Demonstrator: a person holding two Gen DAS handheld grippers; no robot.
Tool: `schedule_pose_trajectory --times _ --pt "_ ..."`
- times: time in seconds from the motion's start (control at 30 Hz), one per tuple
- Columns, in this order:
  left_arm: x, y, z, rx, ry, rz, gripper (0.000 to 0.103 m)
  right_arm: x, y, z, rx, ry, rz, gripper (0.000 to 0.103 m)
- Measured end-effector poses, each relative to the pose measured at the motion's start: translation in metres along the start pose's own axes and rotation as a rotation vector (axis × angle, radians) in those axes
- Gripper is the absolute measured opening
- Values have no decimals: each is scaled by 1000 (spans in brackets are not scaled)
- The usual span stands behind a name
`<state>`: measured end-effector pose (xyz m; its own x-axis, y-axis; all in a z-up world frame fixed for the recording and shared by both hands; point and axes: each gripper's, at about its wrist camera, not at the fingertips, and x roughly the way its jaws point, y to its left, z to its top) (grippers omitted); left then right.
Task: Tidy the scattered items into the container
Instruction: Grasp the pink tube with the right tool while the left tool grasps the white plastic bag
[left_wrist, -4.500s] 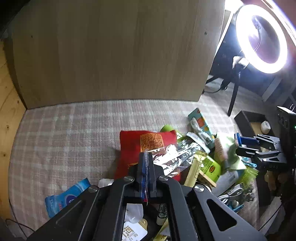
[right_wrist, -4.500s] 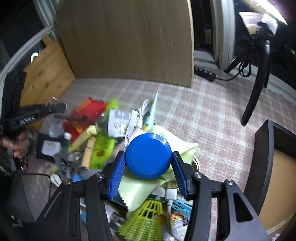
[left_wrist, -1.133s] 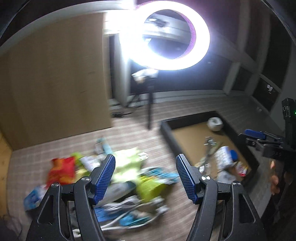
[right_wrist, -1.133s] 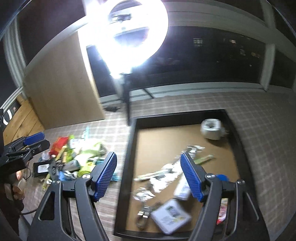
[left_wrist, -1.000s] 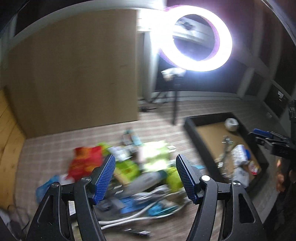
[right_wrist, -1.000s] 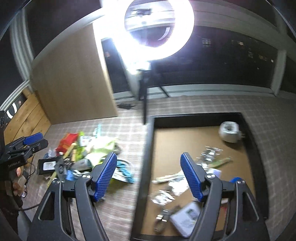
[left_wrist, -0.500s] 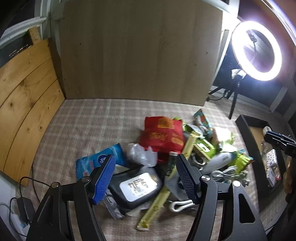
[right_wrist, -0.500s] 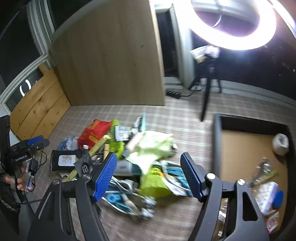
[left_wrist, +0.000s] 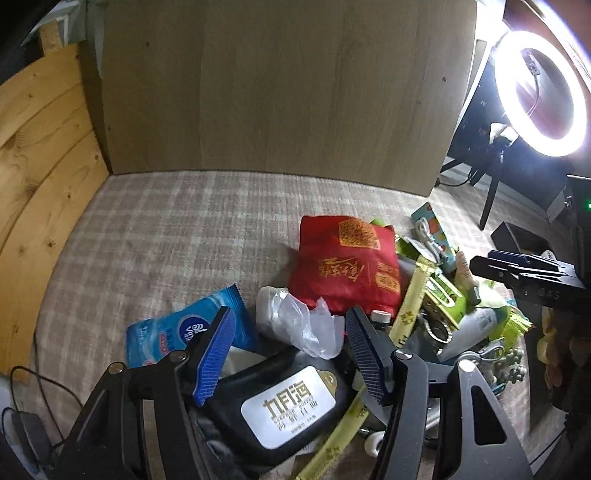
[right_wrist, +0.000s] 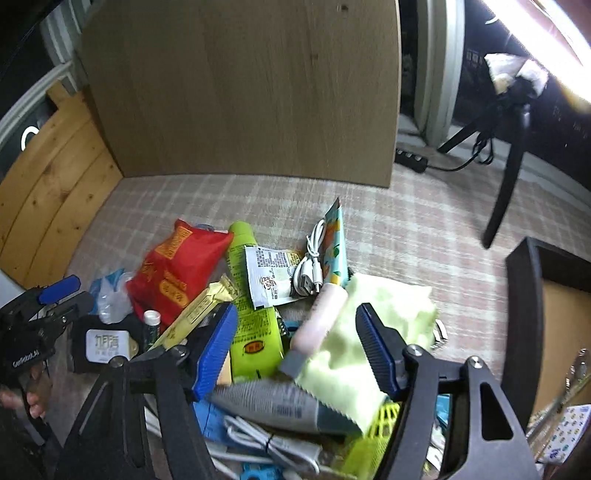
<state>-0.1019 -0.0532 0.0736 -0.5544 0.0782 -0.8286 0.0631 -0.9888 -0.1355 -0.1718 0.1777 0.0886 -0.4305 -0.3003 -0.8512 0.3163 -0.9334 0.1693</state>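
A: Listing stock. Left gripper (left_wrist: 290, 350): fingers apart, nothing between them. Right gripper (right_wrist: 295, 350): fingers apart, also bare.

B: Where does the pile lie?

A: On the checked cloth, directly under and ahead of both my grippers. Item one, black pouch (left_wrist: 273, 402), white label, just below the left fingers. Item two, clear bag (left_wrist: 295, 321), crumpled, on the pouch's far edge, about midway between the left fingers. Item three, blue packet (left_wrist: 177, 332), beside the left finger (left_wrist: 214, 354). Item four, red bag (left_wrist: 347, 269), further ahead.

B: And under the right?

A: Item five, grey tube (right_wrist: 280, 404), long axis running across from one finger to the other, cap end toward the right. Item six, pink tube (right_wrist: 321, 317), slanting away up the gap. Item seven, yellow cloth (right_wrist: 373, 332), under the right finger. Item eight, green bottle (right_wrist: 251, 295), lengthwise away from me. Item nine, white cable (right_wrist: 310, 266), coiled on a sachet.

B: The container?

A: Black tray (right_wrist: 524, 314), off to my right, well apart from the pile; the right gripper is the nearer one.

B: Next pick?

A: My guess is the clear bag for the left. For the grey tube, the right would need turning so the fingers straddle its width.
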Motion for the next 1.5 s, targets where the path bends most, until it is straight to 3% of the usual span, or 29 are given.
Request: schedule_pose_trajectory --times 0.1,0.33,0.6,0.63,1.2,1.5 --pt "12 4 -1 -8 34 -2 44 13 -3 0 1 27 -5 53" --pt "26 12 -2 -27 52 -25 41 27 -9 2 19 50 -23 49" --pt "32 3 -6 -8 64 -18 15 29 -15 3 38 66 -21 26" --pt "31 3 -7 -8 58 -18 12 29 -15 3 40 68 -23 19" --pt "4 18 -3 -24 -2 3 7 8 -14 -4 33 21 49 19" --pt "-6 23 0 -39 -24 0 7 -26 -35 2 152 -47 174 19"
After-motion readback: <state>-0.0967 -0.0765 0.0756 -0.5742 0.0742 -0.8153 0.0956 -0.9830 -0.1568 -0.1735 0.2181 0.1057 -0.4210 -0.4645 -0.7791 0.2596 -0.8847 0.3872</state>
